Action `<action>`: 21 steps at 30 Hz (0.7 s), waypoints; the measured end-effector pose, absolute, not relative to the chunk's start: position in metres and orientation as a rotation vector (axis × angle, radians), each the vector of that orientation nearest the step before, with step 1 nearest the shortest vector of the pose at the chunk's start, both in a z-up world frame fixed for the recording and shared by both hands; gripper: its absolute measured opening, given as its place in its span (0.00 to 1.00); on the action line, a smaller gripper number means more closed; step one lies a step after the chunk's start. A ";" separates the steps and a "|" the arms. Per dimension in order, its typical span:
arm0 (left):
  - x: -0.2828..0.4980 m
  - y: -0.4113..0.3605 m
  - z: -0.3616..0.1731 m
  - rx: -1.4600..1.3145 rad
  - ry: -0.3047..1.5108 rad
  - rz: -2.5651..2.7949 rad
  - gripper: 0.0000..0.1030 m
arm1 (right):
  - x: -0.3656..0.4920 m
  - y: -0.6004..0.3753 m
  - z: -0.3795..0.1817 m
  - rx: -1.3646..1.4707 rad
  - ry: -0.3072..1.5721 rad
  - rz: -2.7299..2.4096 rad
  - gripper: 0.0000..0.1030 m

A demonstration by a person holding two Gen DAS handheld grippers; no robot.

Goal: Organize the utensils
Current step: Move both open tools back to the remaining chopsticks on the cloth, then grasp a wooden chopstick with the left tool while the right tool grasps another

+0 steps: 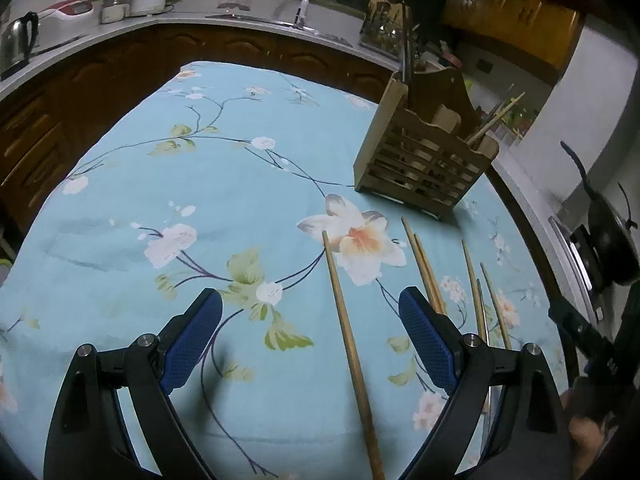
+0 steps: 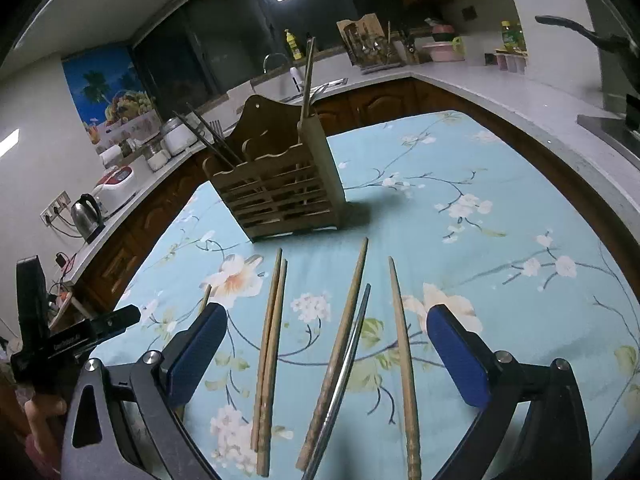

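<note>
A: In the left wrist view, the left gripper (image 1: 310,314) is seen with fingers spread, empty, above one chopstick (image 1: 348,336) on the counter (image 1: 120,208).

B: In the right wrist view, the right gripper (image 2: 326,334) is likewise spread over loose chopsticks (image 2: 272,356); one should be centred before pinching, then carried to the holder (image 2: 280,196).

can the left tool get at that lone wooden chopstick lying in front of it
Probably yes. The left tool is open, and the lone wooden chopstick lies flat on the floral tablecloth between its fingers, with nothing over it and the neighbouring chopsticks off to the side.
</note>
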State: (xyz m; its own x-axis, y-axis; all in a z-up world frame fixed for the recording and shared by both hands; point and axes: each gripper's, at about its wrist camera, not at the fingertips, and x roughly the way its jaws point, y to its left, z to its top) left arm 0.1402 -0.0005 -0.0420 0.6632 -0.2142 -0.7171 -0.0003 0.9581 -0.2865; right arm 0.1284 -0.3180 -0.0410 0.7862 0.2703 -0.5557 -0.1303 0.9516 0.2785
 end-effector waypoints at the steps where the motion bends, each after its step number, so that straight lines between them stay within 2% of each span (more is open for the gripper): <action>1: 0.143 -0.002 -0.043 -0.266 0.847 -0.123 0.89 | 0.131 -0.316 -0.040 0.229 0.632 0.222 0.96; 2: 0.146 -0.004 -0.043 -0.258 0.853 -0.123 0.89 | 0.134 -0.313 -0.039 0.224 0.632 0.228 0.95; 8: 0.164 -0.014 -0.047 -0.241 0.888 -0.142 0.87 | 0.164 -0.292 -0.042 0.194 0.689 0.279 0.71; 10: 0.172 -0.018 -0.050 -0.222 0.902 -0.150 0.83 | 0.178 -0.283 -0.047 0.190 0.722 0.304 0.53; 13: 0.185 -0.024 -0.057 -0.198 0.940 -0.157 0.72 | 0.199 -0.269 -0.059 0.177 0.782 0.332 0.34; 17: 0.200 -0.029 -0.066 -0.186 0.982 -0.170 0.55 | 0.223 -0.253 -0.072 0.143 0.842 0.342 0.24; 21: 0.211 -0.033 -0.071 -0.178 0.999 -0.170 0.54 | 0.241 -0.244 -0.082 0.106 0.879 0.343 0.21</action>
State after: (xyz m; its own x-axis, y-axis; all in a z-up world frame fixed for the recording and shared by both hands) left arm 0.2107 -0.0325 -0.0711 0.5304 -0.2225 -0.8180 0.0602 0.9724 -0.2255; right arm 0.2414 -0.2441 -0.0822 0.5869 0.3370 -0.7362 -0.2509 0.9402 0.2304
